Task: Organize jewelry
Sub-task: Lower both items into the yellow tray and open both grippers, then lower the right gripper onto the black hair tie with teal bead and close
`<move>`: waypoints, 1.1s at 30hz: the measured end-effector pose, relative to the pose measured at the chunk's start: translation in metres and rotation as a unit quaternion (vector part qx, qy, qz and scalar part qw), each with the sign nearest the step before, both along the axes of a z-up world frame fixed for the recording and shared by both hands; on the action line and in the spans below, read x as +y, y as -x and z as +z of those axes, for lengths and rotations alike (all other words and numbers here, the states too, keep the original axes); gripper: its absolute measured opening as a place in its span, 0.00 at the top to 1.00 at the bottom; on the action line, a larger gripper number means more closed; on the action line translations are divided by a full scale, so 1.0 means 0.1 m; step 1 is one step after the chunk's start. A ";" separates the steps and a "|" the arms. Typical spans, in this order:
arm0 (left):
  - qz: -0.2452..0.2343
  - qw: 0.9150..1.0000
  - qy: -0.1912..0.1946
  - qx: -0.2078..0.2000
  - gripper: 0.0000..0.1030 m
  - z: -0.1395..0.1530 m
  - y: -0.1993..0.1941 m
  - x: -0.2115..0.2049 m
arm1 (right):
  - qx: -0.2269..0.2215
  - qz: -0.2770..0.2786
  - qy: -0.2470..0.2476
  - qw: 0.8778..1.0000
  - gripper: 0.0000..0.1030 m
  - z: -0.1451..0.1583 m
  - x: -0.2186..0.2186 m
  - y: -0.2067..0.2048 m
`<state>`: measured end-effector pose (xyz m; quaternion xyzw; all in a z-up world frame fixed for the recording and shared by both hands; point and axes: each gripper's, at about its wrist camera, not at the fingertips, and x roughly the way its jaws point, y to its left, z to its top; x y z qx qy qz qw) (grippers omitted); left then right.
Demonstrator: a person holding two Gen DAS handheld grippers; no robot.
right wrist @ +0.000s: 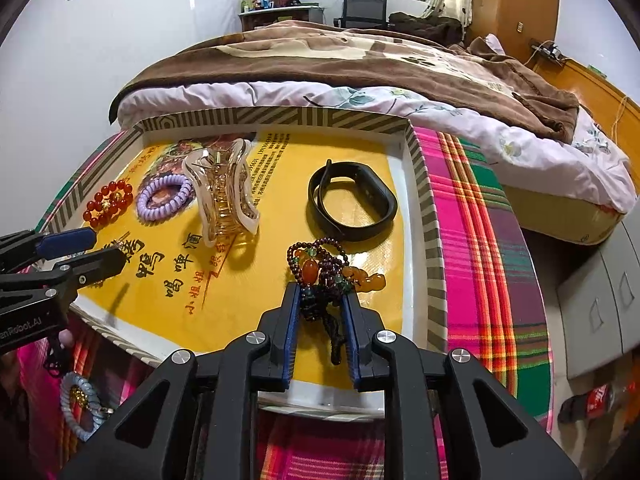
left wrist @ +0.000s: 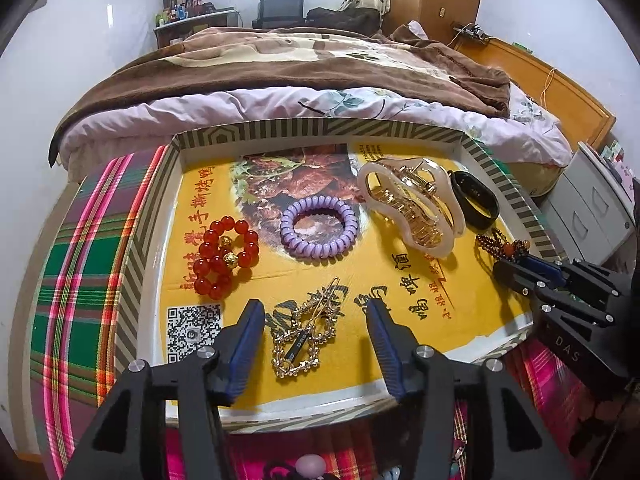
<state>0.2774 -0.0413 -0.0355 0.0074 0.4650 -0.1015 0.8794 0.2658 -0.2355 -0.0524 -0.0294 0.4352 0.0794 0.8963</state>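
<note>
A shallow tray (left wrist: 132, 248) with a striped rim and a yellow printed bottom holds the jewelry. My left gripper (left wrist: 316, 320) is open, its fingers either side of a gold chain hair clip (left wrist: 304, 336). Behind lie a red bead bracelet (left wrist: 224, 256), a purple coil hair tie (left wrist: 318, 226), a clear claw clip (left wrist: 412, 204) and a black wristband (left wrist: 478, 198). My right gripper (right wrist: 320, 304) is narrowly open around the dark tassel of a purple bead bracelet with orange charms (right wrist: 332, 268). The fingers look close to the tassel; whether they grip it I cannot tell.
The tray (right wrist: 434, 240) rests on a plaid cloth (right wrist: 488, 240). A bed with a brown blanket (left wrist: 280, 64) stands behind. A grey drawer cabinet (left wrist: 592, 208) is at the right. A pale blue coil bracelet (right wrist: 78, 404) lies on the cloth near the tray's front left.
</note>
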 end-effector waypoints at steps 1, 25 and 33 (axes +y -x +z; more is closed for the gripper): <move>0.000 1.000 0.000 0.000 0.47 0.00 0.01 0.00 | 0.000 -0.001 -0.002 1.000 0.77 0.01 0.00 0.01; 0.030 0.998 0.016 -0.047 0.19 0.44 0.68 0.31 | -0.041 -0.018 -0.062 0.997 0.60 0.34 -0.08 0.61; 0.051 0.997 0.033 -0.051 0.18 0.44 1.04 0.58 | -0.017 0.020 -0.098 0.995 0.60 0.17 0.02 0.92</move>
